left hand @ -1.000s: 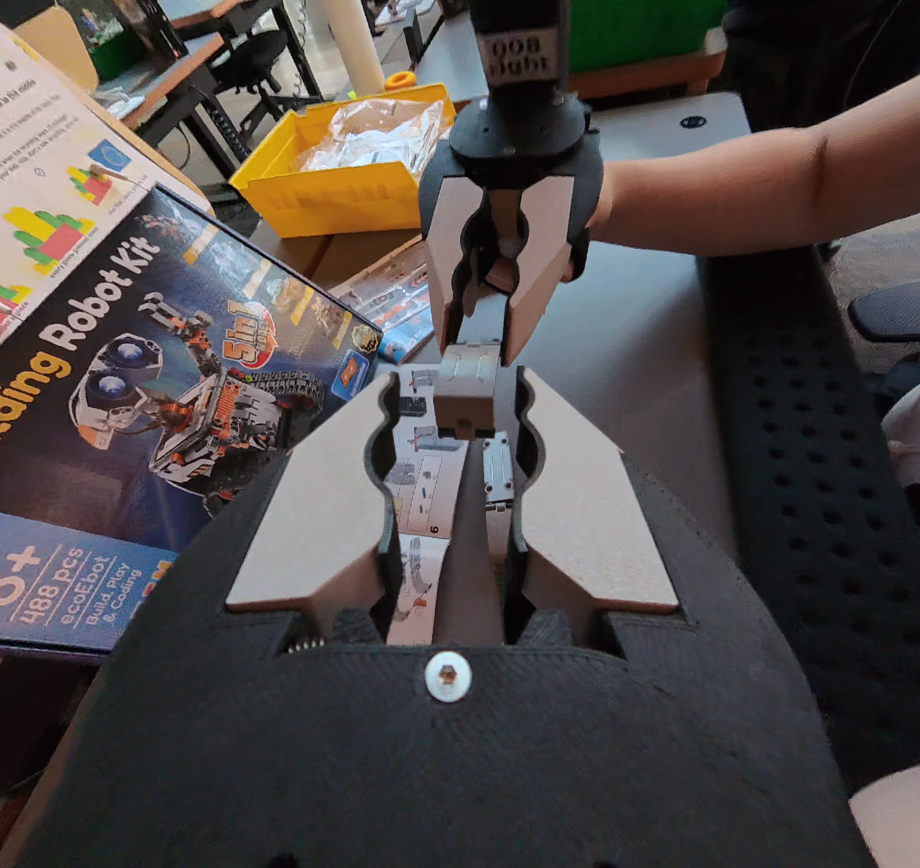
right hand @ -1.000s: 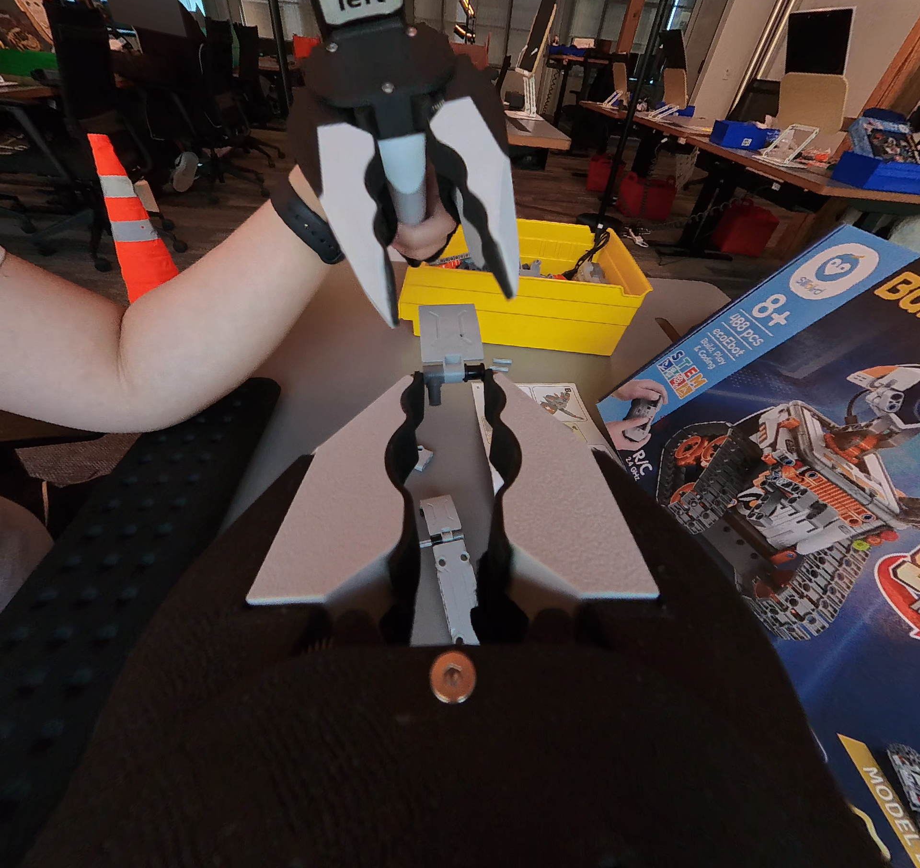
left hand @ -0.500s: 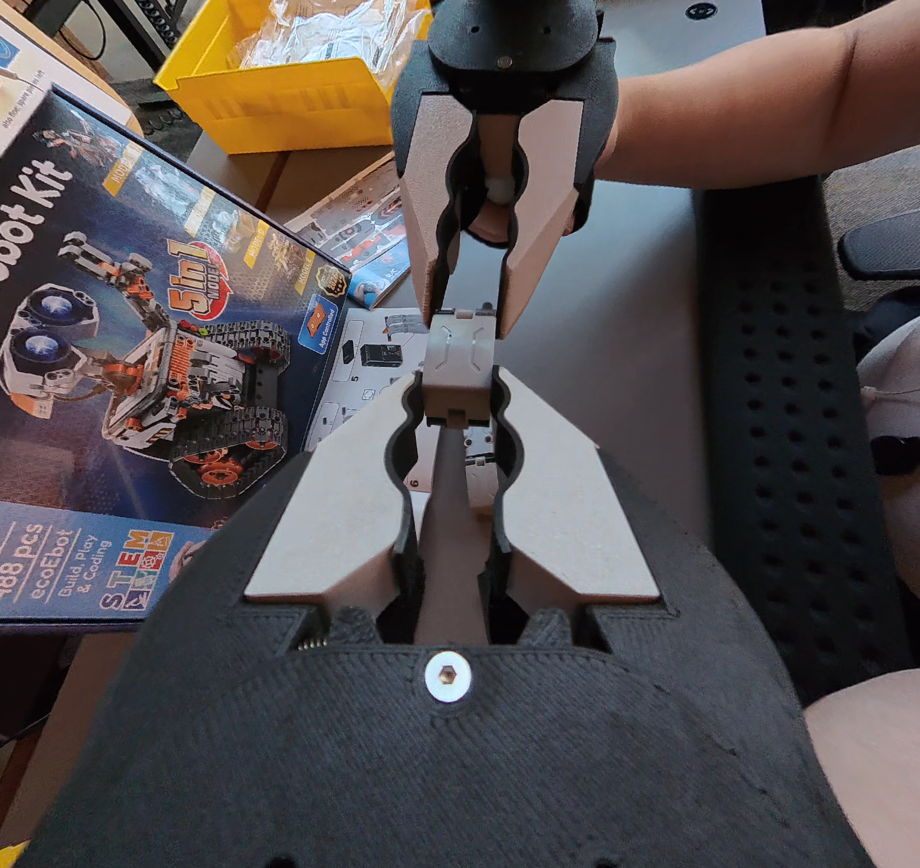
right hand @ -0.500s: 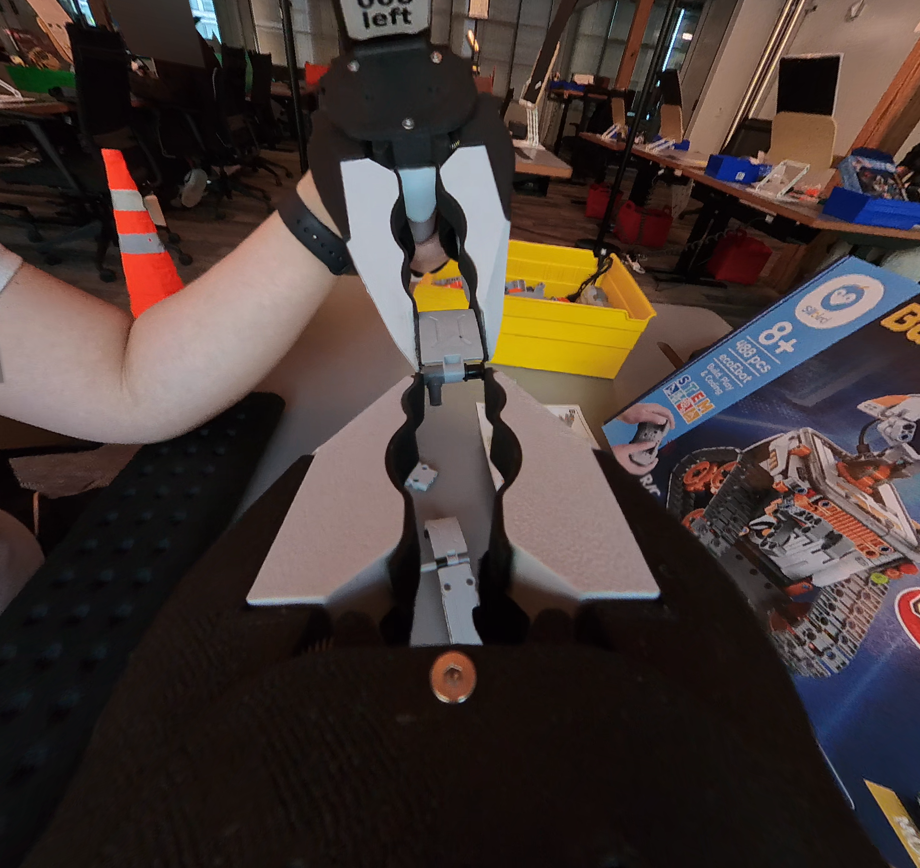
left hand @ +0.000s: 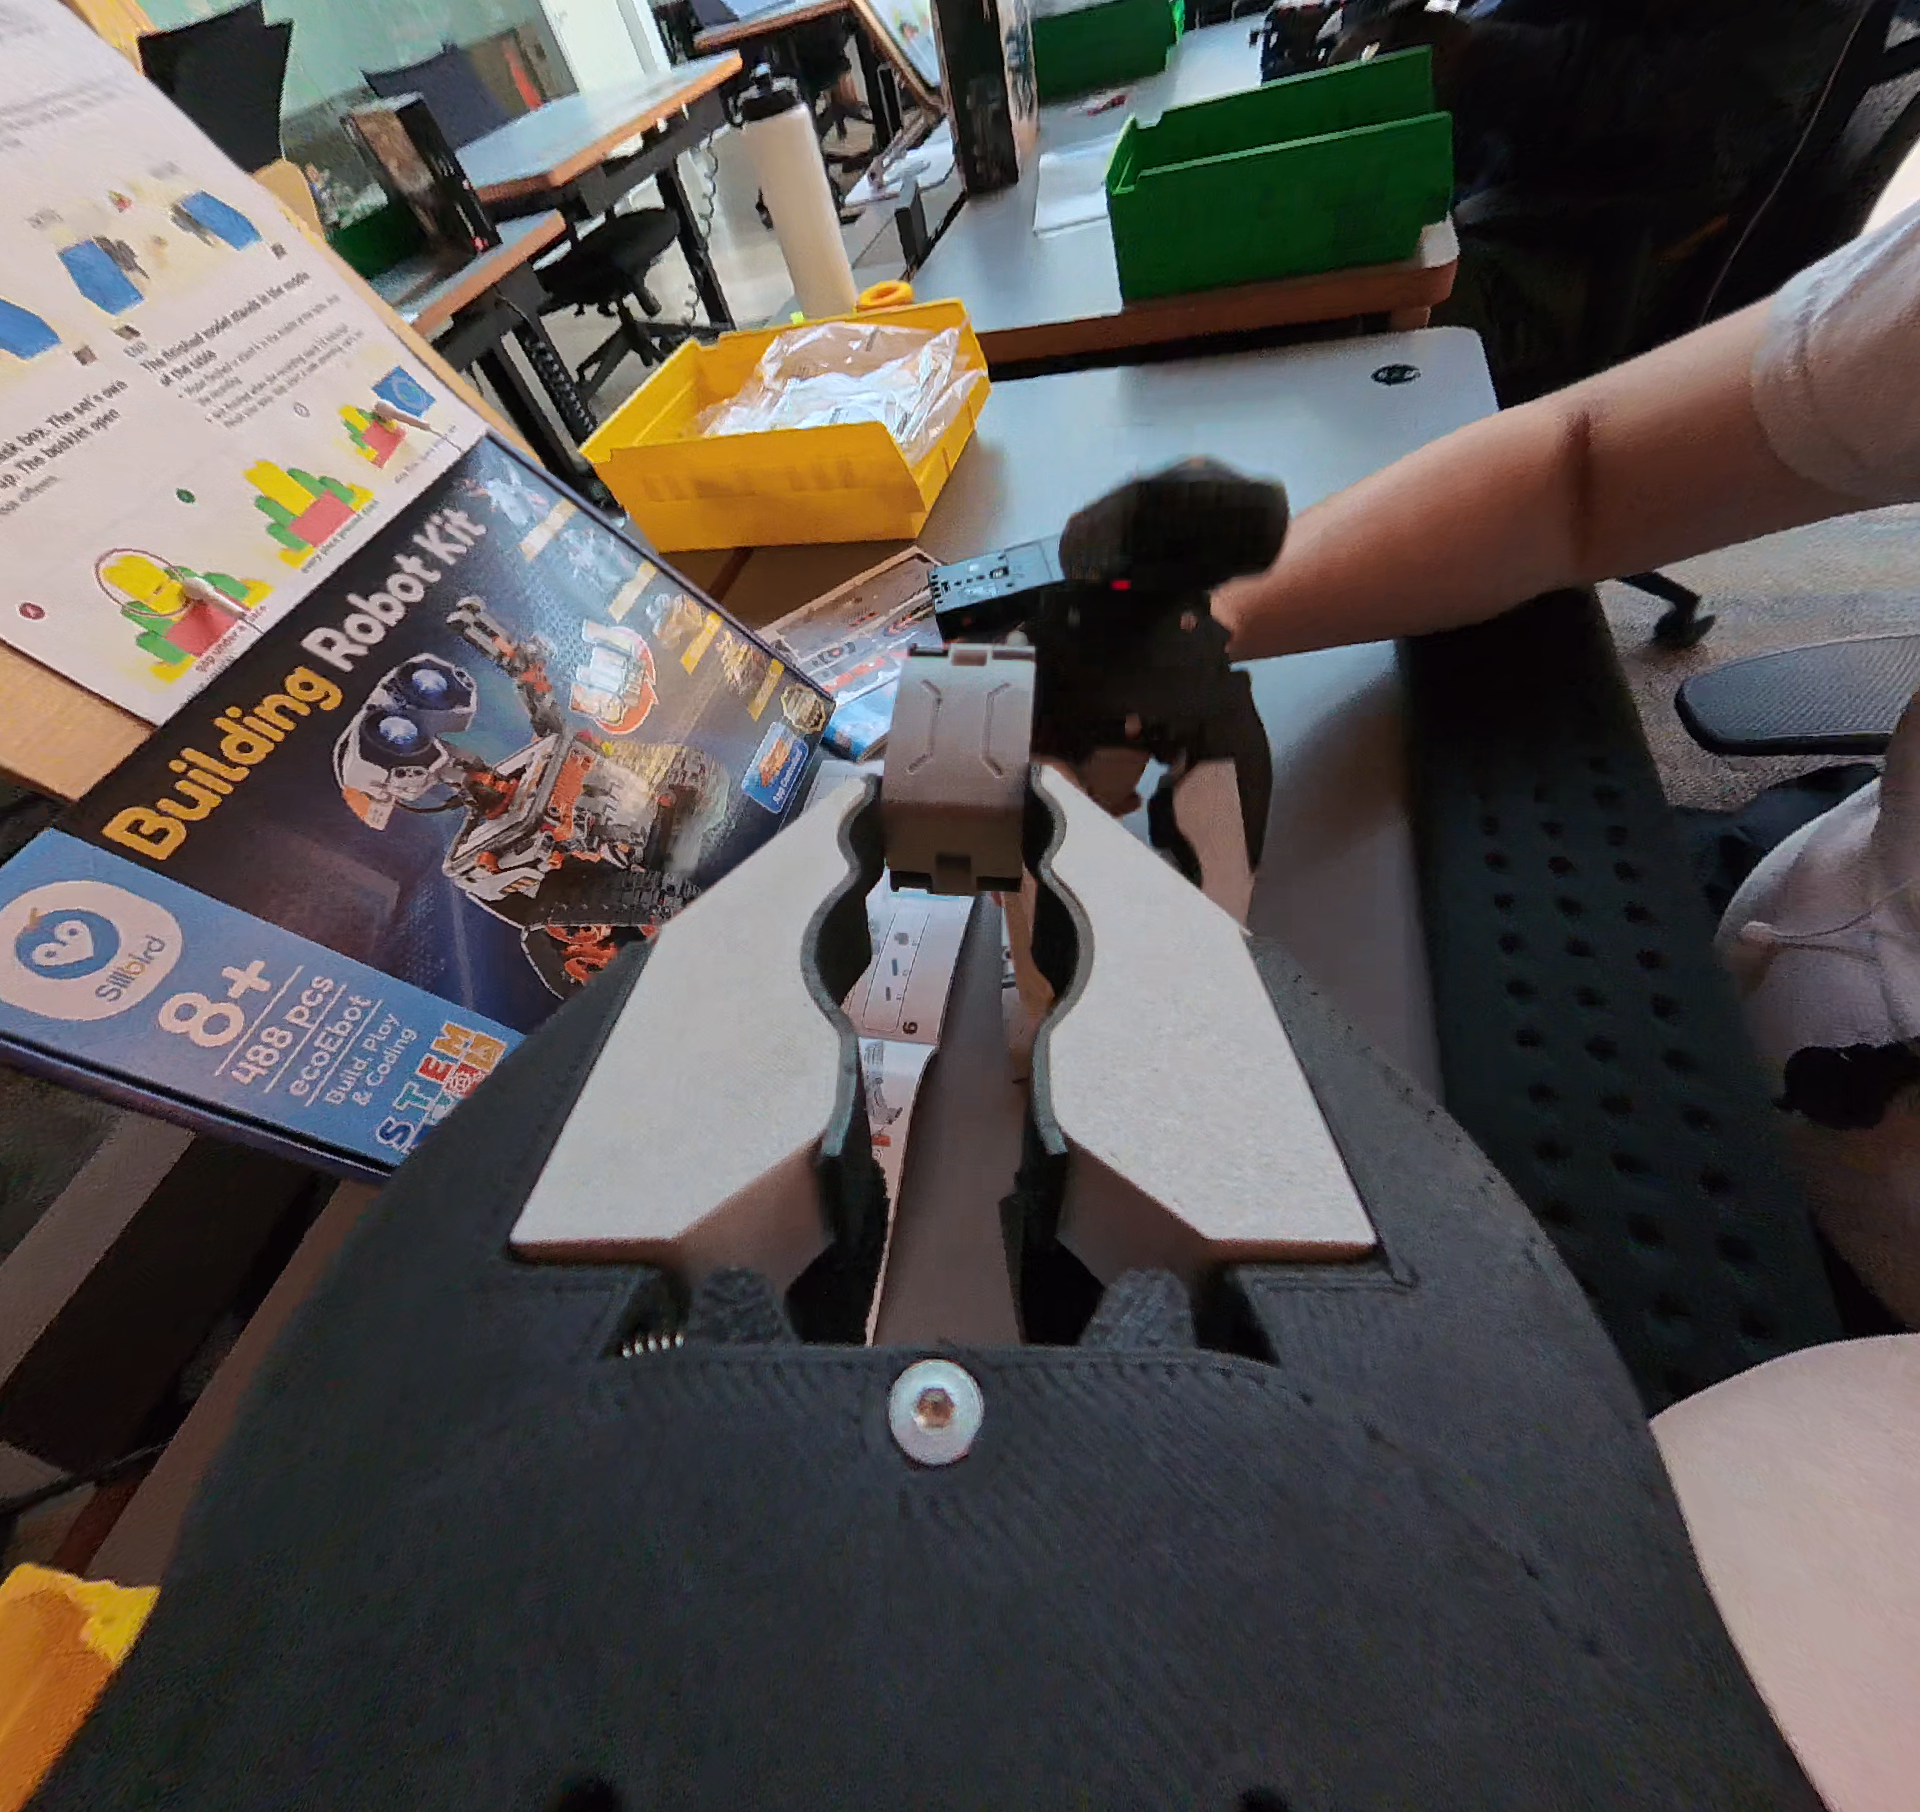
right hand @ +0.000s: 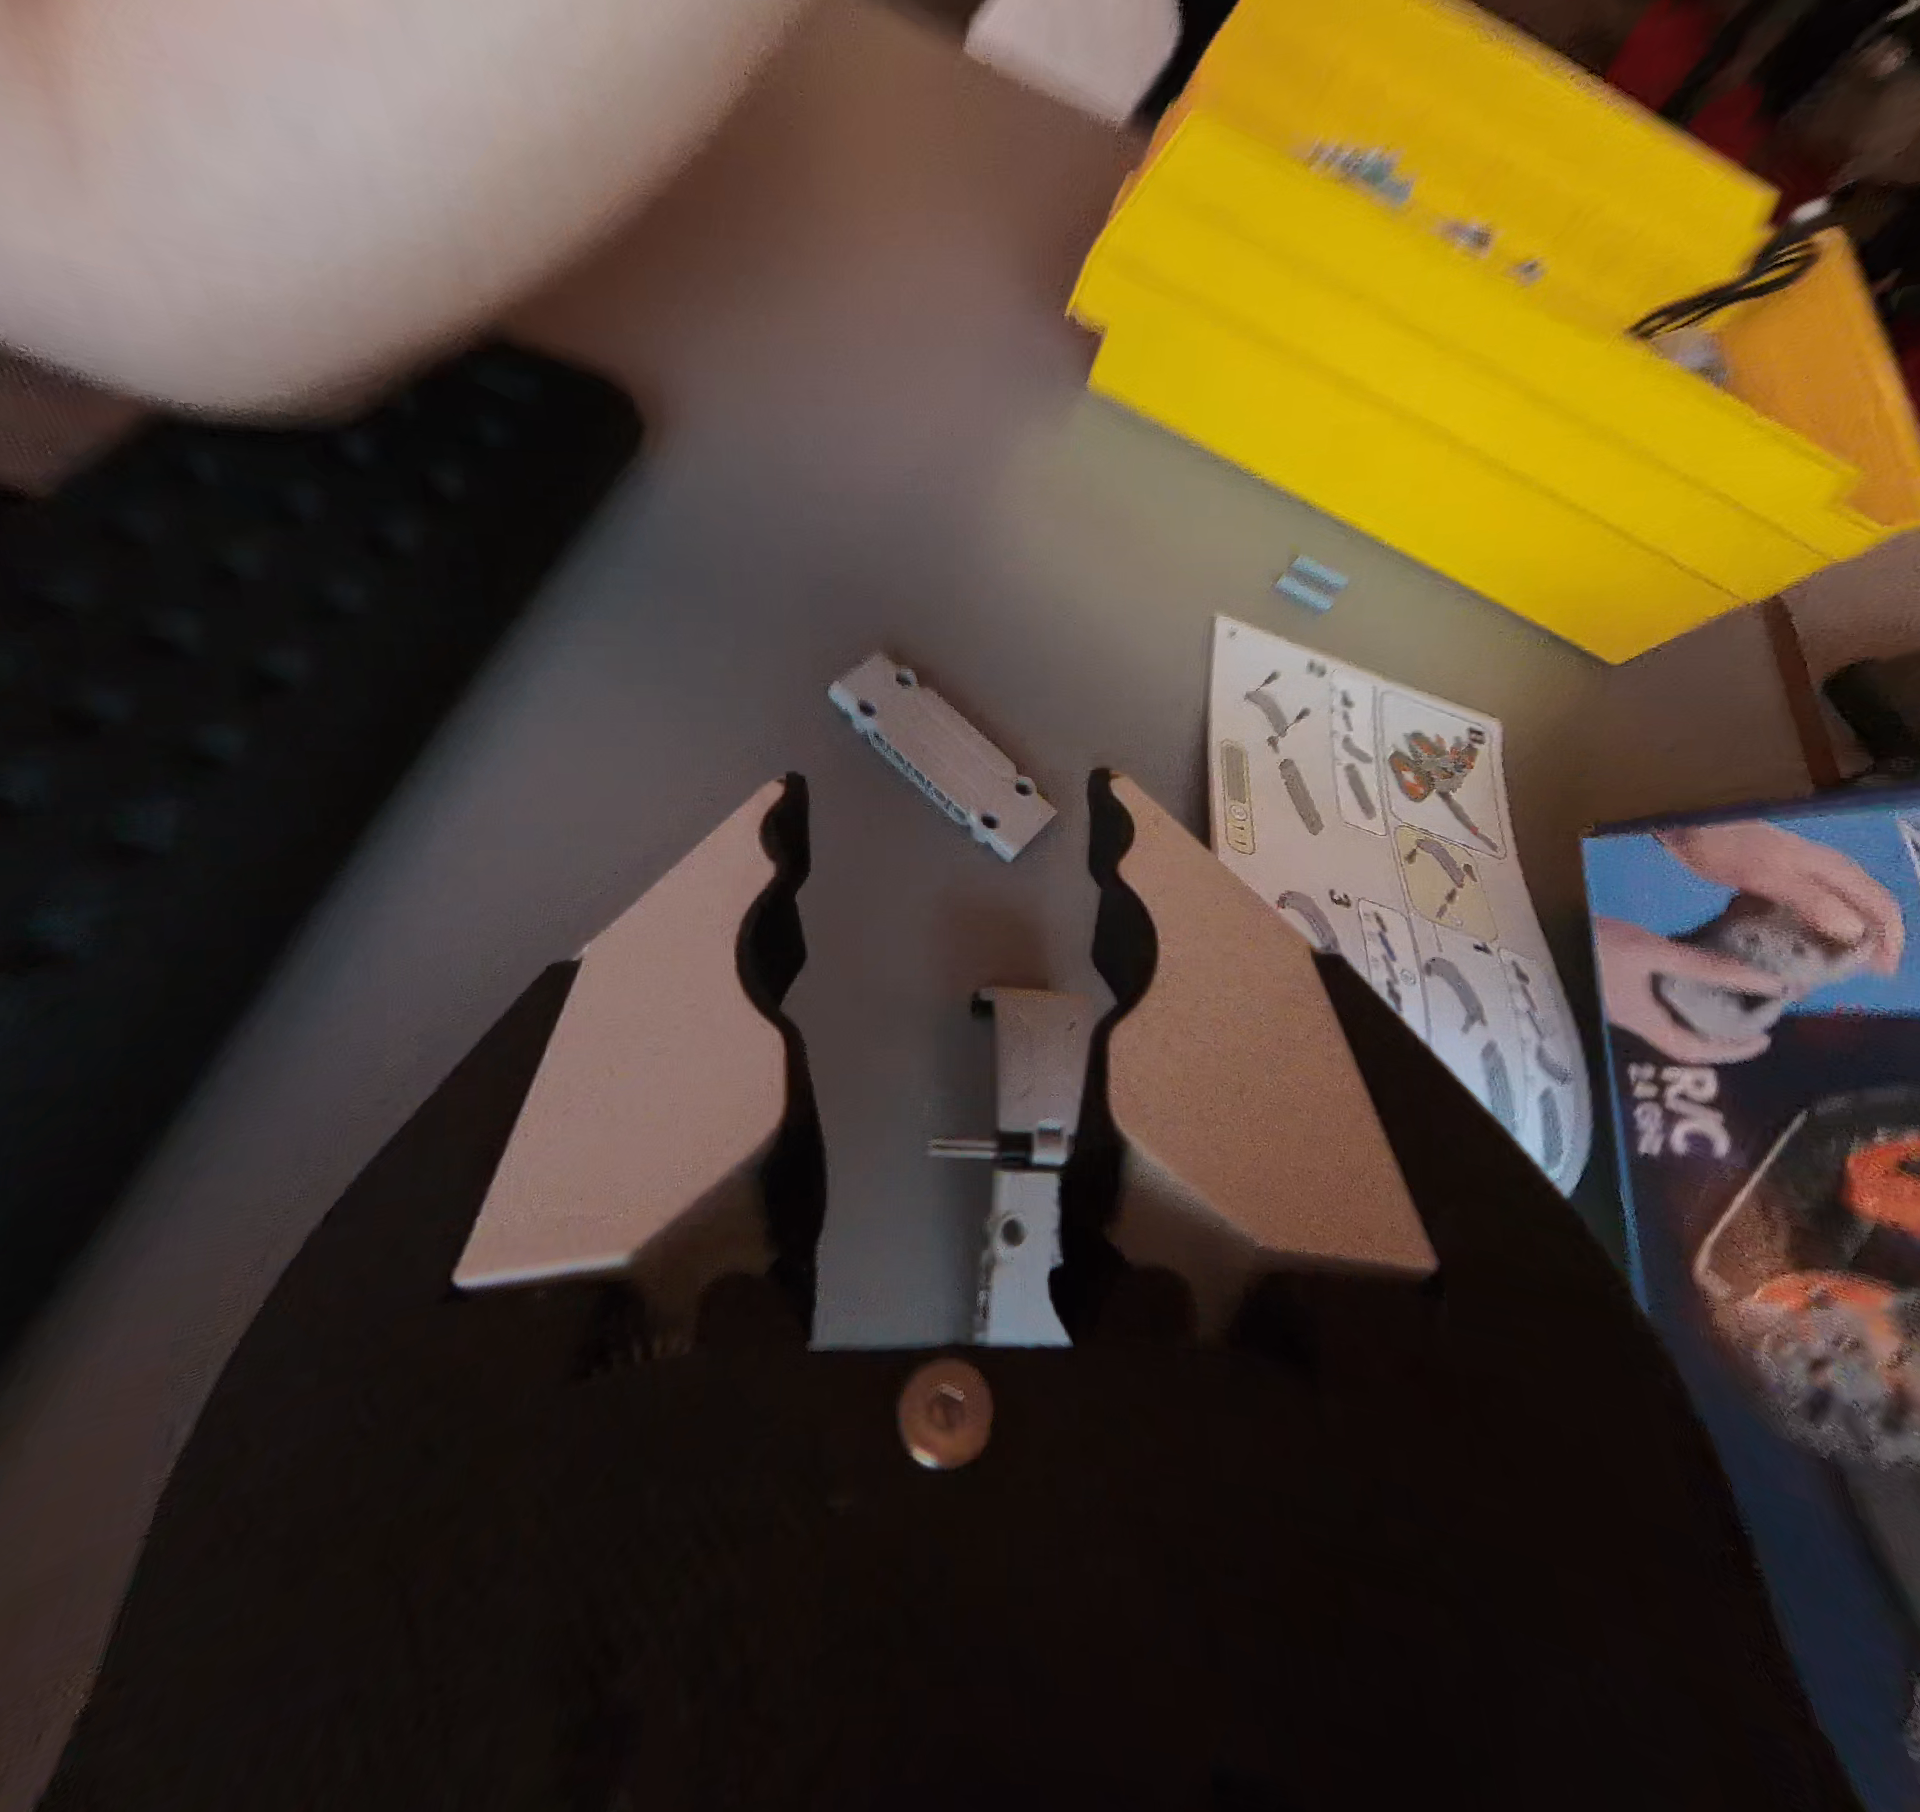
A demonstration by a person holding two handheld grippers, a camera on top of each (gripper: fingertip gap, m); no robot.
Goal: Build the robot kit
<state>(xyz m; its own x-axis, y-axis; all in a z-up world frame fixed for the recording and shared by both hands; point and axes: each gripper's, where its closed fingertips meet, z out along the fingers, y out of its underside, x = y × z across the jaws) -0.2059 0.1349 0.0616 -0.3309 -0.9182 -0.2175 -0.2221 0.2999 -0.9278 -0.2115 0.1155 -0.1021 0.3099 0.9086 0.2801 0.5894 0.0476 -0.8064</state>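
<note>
Two grippers, differently set. Left gripper (left hand: pixel 951 806) clamped tight on grey block (left hand: pixel 956 734) at its fingertips. Right gripper (right hand: pixel 948 786) spread wide and empty above table (right hand: pixel 727 567), pale flat piece (right hand: pixel 904 734) just ahead of its tips.

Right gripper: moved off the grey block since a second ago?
Yes. The right gripper, open, has swung down toward the grey tabletop; the grey plastic block stays in the left gripper.
</note>
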